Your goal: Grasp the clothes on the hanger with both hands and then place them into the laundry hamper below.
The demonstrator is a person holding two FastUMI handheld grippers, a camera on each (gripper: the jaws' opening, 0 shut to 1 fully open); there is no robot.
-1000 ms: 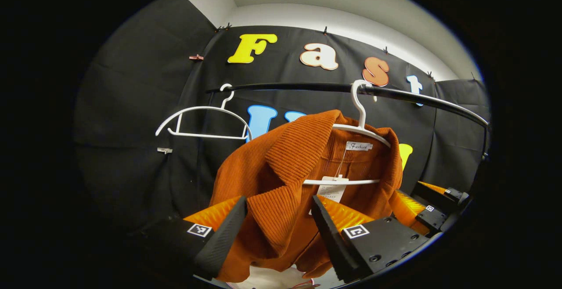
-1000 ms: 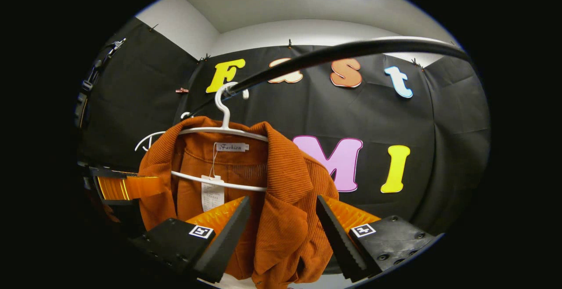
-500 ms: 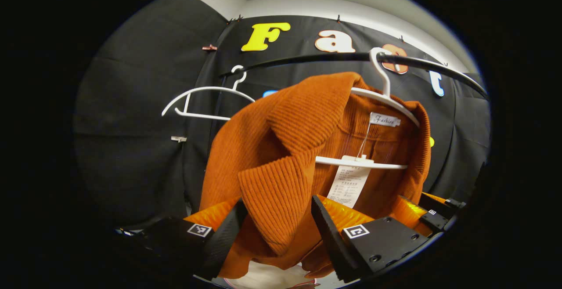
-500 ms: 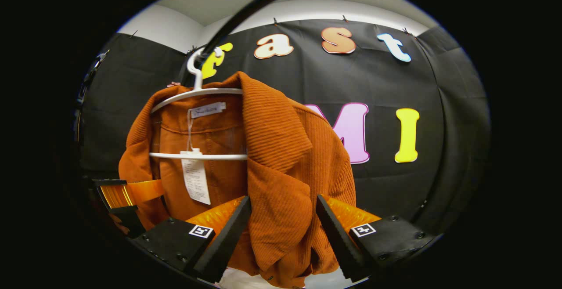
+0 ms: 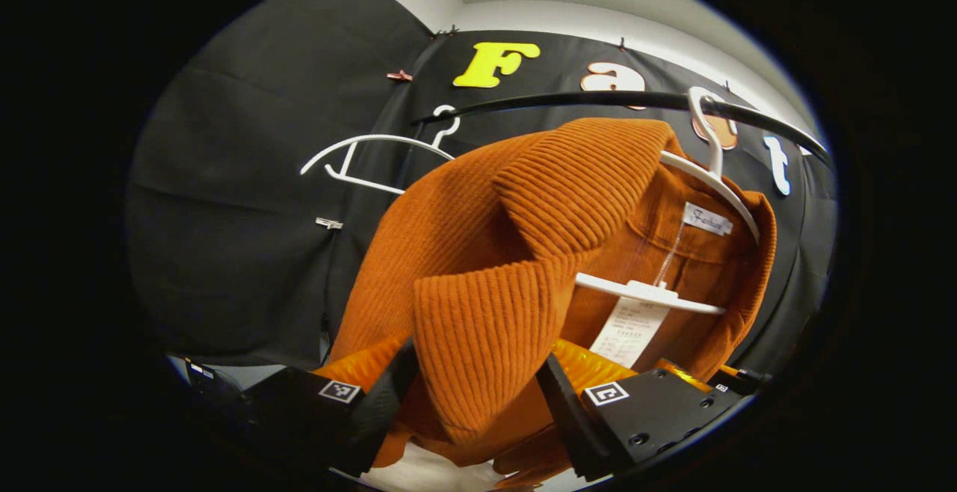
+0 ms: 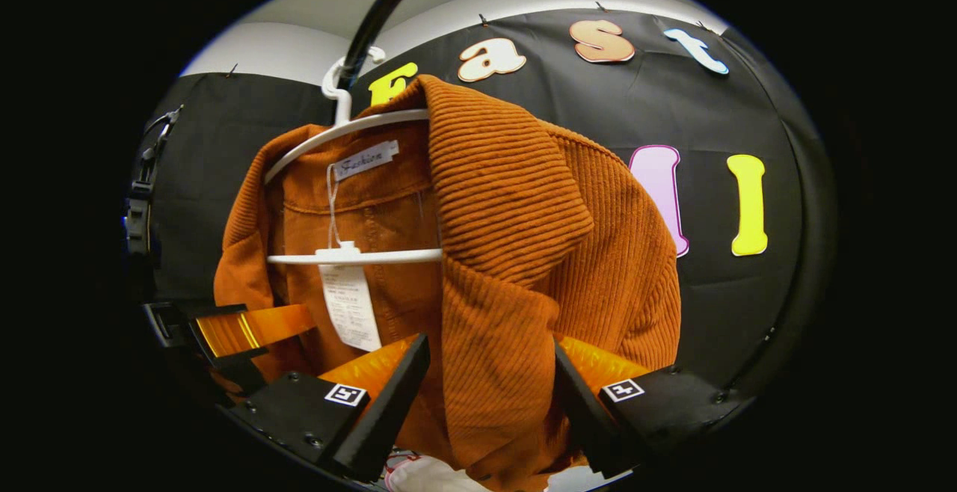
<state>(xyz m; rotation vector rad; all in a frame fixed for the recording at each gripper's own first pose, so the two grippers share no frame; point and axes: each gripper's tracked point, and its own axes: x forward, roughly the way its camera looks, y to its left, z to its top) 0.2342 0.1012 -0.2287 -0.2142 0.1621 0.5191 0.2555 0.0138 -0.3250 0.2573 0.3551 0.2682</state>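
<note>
Hanging from a white hanger [image 5: 706, 178] on the black rail [image 5: 598, 99], the rust-orange corduroy jacket [image 5: 478, 253] fills the space ahead of both grippers. In the left gripper view, the left gripper [image 5: 471, 410] has its fingers spread apart, with the jacket's front lapel hanging down between them; whether either finger touches the cloth cannot be told. An empty white hanger [image 5: 374, 159] hangs farther along the same rail. In the right gripper view, the right gripper [image 6: 486, 413] likewise stands with its fingers apart on either side of the other lapel of the jacket [image 6: 523, 253], and the left gripper [image 6: 232, 331] shows at the lower left beside the jacket's far edge. A paper tag [image 6: 350, 312] dangles from the hanger's [image 6: 351, 129] crossbar.
</note>
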